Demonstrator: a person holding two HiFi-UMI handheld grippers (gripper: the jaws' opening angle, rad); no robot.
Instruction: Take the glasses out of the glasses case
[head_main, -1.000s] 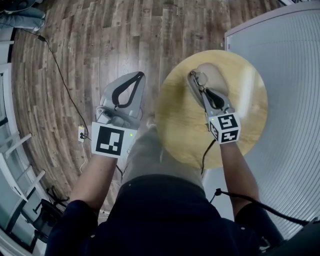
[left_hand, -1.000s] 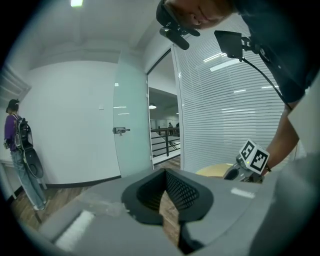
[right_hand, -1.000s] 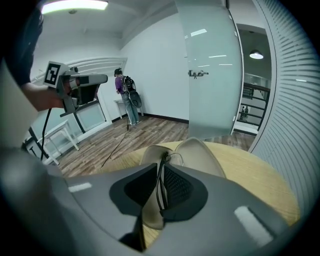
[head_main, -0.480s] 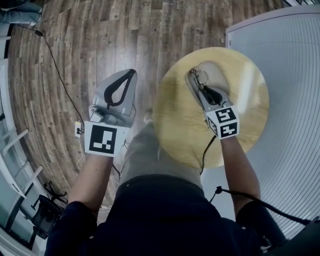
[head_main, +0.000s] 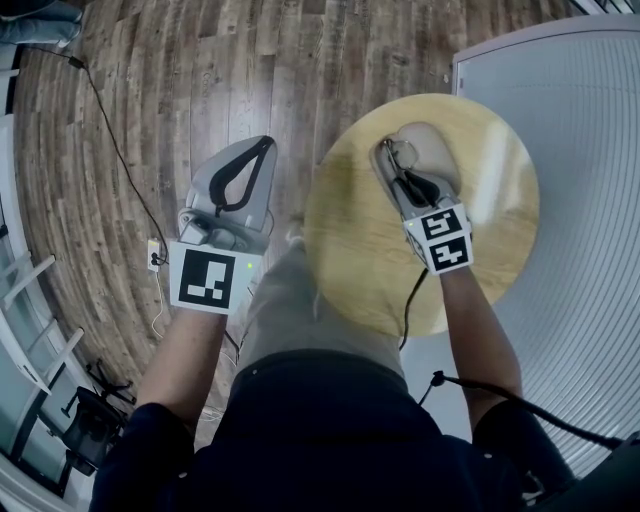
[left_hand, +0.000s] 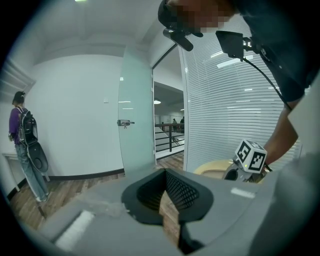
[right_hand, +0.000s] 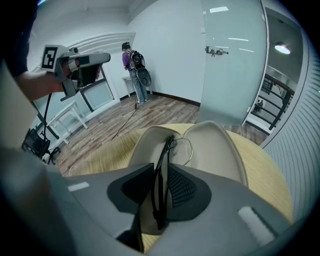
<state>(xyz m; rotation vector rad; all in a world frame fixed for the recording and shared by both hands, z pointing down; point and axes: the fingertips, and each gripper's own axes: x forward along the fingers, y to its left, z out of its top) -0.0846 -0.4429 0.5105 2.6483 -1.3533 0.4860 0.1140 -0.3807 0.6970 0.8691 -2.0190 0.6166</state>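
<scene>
Now glasses (right_hand: 161, 167) pinched between right gripper (right_hand: 160, 175) fingers (right_hand: 184, 190), at open glasses case (right_hand: 217, 145).

Beige glasses case (right_hand: 215, 145), black-framed glasses (right_hand: 161, 170), pale yellow wood-grain table (head_main: 365, 250), brown plank floor (head_main: 200, 70); grey left gripper (head_main: 266, 144) and right gripper (head_main: 384, 150), black-and-white square markers on each.
</scene>
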